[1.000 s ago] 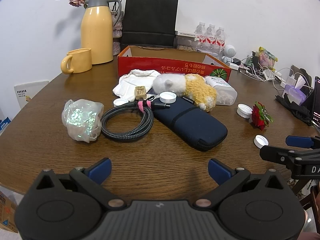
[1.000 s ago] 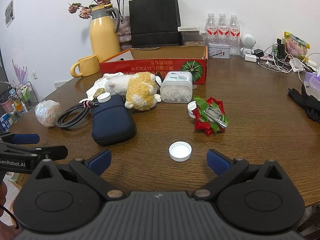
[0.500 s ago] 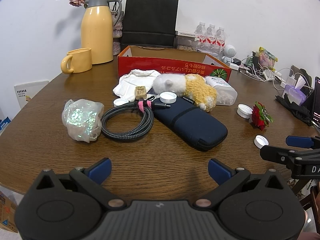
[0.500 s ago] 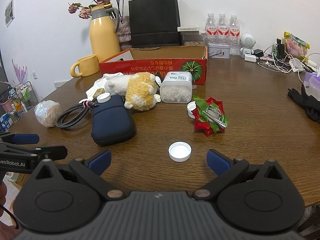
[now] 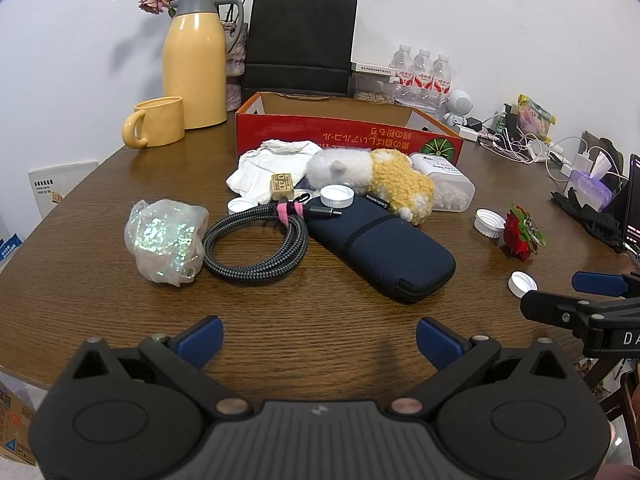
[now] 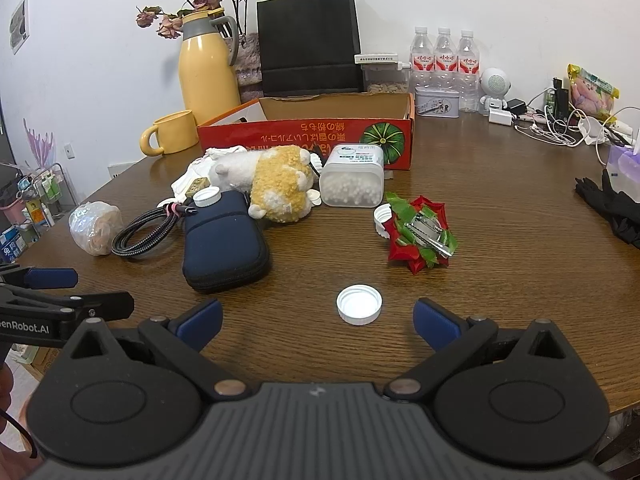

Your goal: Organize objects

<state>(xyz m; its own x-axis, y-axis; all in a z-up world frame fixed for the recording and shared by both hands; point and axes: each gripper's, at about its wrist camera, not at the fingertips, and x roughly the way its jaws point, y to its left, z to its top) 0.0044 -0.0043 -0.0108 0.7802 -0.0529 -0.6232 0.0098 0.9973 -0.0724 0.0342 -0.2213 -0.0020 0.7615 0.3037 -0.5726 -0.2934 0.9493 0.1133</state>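
A red cardboard box point(image 5: 348, 136) point(image 6: 308, 136) stands open at the back of the brown table point(image 5: 320, 312). In front of it lie a white cloth point(image 5: 272, 164), a white-and-yellow plush toy point(image 5: 376, 176) point(image 6: 276, 180), a clear jar of white beads point(image 6: 352, 180), a navy pouch point(image 5: 380, 244) point(image 6: 224, 240), a coiled braided cable point(image 5: 256, 244), an iridescent crumpled bag point(image 5: 164, 236) and a red flower clip point(image 6: 420, 236). My left gripper point(image 5: 318, 338) hovers open near the table's front edge. My right gripper point(image 6: 318, 322) is open too, with a white cap point(image 6: 359, 304) just ahead of it.
A yellow jug point(image 5: 196, 64), yellow mug point(image 5: 158, 122) and black paper bag point(image 5: 300, 44) stand behind the box. Water bottles point(image 6: 444, 64), chargers and cables point(image 6: 560, 124) crowd the back right. Black gloves point(image 6: 612, 208) lie at the right edge. More white caps point(image 5: 489, 222) are scattered about.
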